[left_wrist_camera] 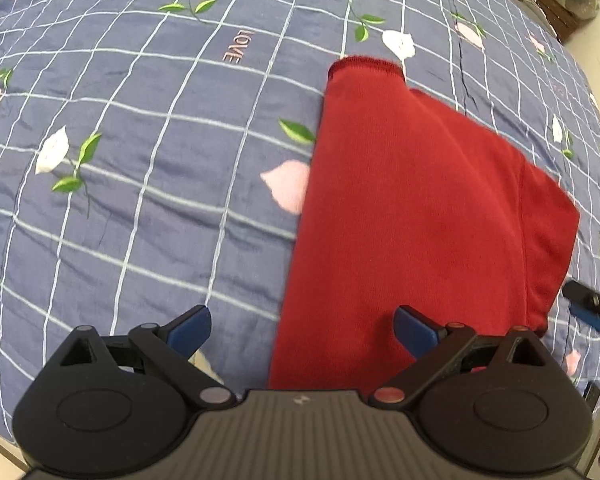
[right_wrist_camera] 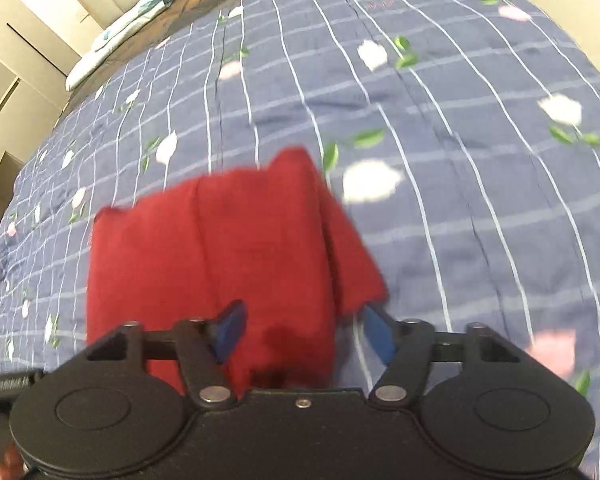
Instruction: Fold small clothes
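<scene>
So there's a red garment [left_wrist_camera: 412, 216] lying folded on a bed, on a blue-grey quilt [left_wrist_camera: 140, 184] with a white grid, pink and white flower prints, green leaves and the word "LOVE" stitched near the top middle of the left wrist view. In that view the garment fills the centre-right of the frame, running from a hemmed edge up top down to the bottom, where it disappears under the gripper body. It looks like a few layers stacked, with a seam line down the right part.

The left gripper [left_wrist_camera: 302, 330] sits at the bottom of its frame with the blue pads spread wide apart, nothing between them being pinched. The right-hand pad is over the red fabric, the left-hand one is over bare quilt. At the right edge of that frame you can just see a bit of blue and black from the other gripper, beside the garment's lower right corner.

The right wrist view is blurry. The right gripper [right_wrist_camera: 304, 332] also has its pads apart; the garment [right_wrist_camera: 220, 248] sits in the lower centre-left and reaches down between them, but the pads aren't closed on it as far as I can tell. Its right flap looks a bit raised or loose. In the upper left of that frame there's a wood floor with a white-and-teal cloth [right_wrist_camera: 128, 20] lying on it, past the bed edge.
</scene>
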### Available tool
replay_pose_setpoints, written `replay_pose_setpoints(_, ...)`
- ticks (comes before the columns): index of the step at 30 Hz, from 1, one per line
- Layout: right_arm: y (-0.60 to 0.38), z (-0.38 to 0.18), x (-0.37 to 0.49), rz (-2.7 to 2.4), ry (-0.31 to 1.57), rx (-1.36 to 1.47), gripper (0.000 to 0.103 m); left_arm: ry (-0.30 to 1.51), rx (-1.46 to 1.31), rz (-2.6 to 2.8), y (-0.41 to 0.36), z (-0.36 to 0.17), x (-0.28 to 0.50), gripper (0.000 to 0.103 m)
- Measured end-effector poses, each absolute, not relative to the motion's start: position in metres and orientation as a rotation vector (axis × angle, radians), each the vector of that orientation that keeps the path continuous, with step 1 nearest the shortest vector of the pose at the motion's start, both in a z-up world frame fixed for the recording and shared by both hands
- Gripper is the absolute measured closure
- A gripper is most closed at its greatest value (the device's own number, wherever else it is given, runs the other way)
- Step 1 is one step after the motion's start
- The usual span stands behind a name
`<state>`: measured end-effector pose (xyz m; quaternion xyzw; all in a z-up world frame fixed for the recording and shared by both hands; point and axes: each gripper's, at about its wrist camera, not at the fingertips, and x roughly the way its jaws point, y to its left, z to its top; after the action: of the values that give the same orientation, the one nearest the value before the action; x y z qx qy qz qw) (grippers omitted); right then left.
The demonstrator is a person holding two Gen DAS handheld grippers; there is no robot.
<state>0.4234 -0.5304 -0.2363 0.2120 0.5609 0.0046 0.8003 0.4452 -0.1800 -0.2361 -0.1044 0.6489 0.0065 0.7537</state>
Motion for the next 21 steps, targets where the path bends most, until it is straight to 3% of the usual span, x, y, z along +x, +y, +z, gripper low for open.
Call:
replay_pose_setpoints(3,-0.534,-0.244,0.449,0.011,1.199,0.451,0.049,1.407,-0.226,0.014,-0.183,-0.236,0.449,0.003)
replay_pose_setpoints(5,-0.535,-0.250,0.460,0.013,1.215,0.432,0.061,1.408,-0.220,0.011,-0.185,-0.238,0.449,0.003)
replay_pose_setpoints(7,-0.538,-0.255,0.470,0.026,1.225,0.423,0.087,1.408,-0.215,0.008,-0.187,-0.239,0.450,0.003)
replay_pose_setpoints(10,-0.533,-0.247,0.484,0.097,1.203,0.362,0.096,1.403,-0.229,-0.009,-0.189,-0.238,0.452,0.003)
replay_pose_setpoints(17,-0.532,-0.235,0.507,0.121,1.177,0.294,0.093,1.394,-0.250,-0.006,-0.188,-0.240,0.464,0.003)
replay_pose_setpoints(20,-0.533,-0.250,0.507,0.102,1.236,0.286,0.084,1.396,-0.250,-0.004,-0.189,-0.243,0.469,0.003)
replay_pose_setpoints(21,-0.536,-0.253,0.506,0.092,1.243,0.301,0.076,1.397,-0.249,-0.004,-0.190,-0.243,0.470,0.003)
